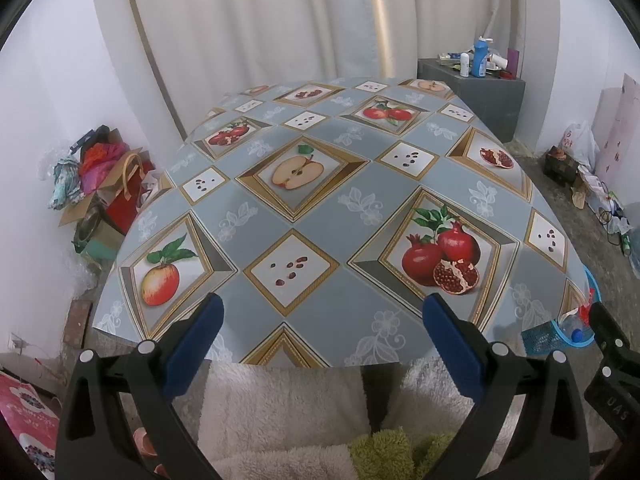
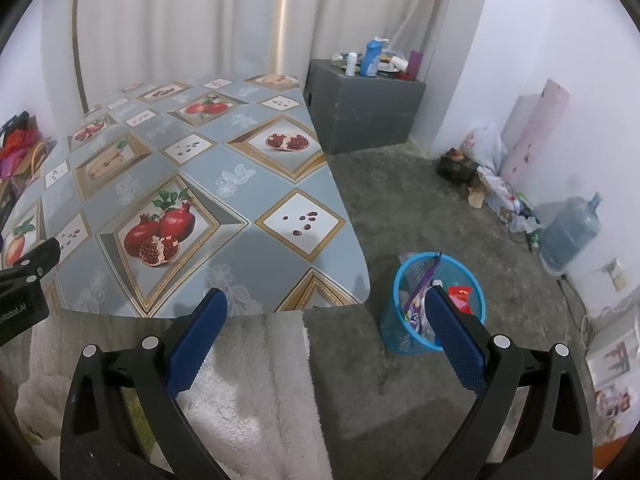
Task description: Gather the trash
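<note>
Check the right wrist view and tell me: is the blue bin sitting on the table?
No, the blue bin stands on the floor beside the table, past its near corner.

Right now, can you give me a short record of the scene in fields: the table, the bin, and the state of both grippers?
table: tablecloth with fruit pictures; no loose trash visible on it
bin: blue mesh basket on the floor, off the table's right corner, holding wrappers
left gripper: open, nothing between the fingers, over the table's near edge
right gripper: open, nothing held, between table corner and basket
task state: the trash appears collected
</note>
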